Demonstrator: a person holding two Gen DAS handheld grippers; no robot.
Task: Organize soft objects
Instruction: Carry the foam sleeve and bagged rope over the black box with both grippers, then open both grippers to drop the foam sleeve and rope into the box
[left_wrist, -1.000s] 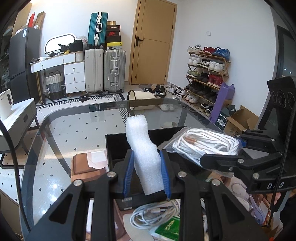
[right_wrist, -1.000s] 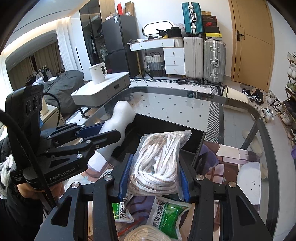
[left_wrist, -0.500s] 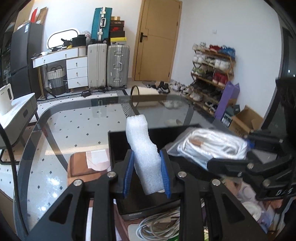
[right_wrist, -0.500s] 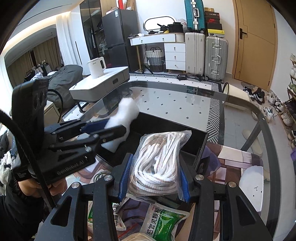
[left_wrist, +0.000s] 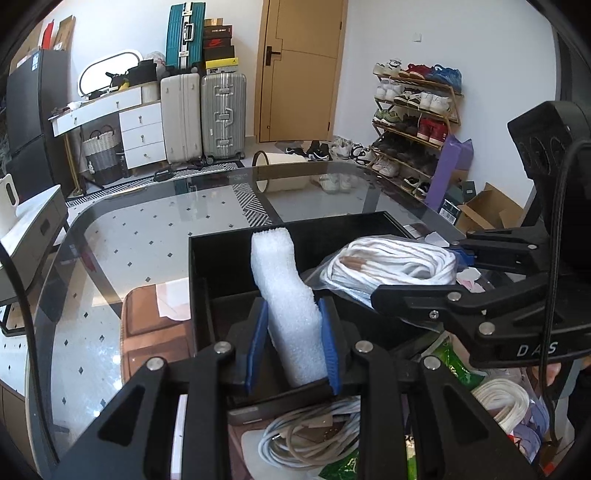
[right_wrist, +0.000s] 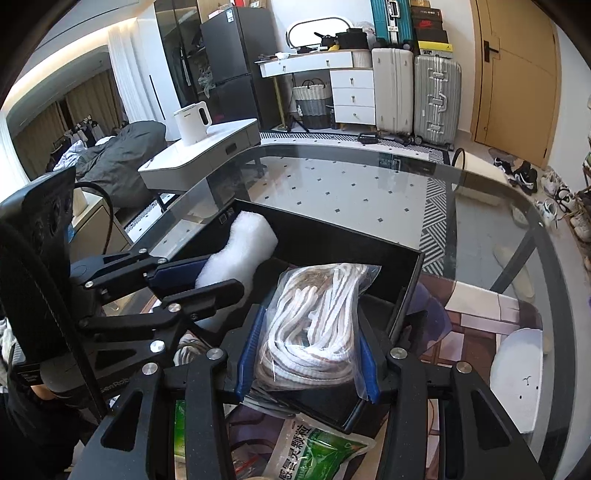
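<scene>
Left claw (left_wrist: 291, 341) is clamped on a white foam block (left_wrist: 286, 295) sticking up between its pads, over the black box (left_wrist: 221, 258). Right claw (right_wrist: 306, 354) squeezes a bagged rope bundle (right_wrist: 317, 325) above the same box on the glass bench (right_wrist: 351, 184).

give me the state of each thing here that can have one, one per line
left gripper: shut on foam piece
foam piece: held upright over the black box
right gripper: shut on bagged rope
bagged rope: held over the black box
black box: open-topped
door: closed
</scene>
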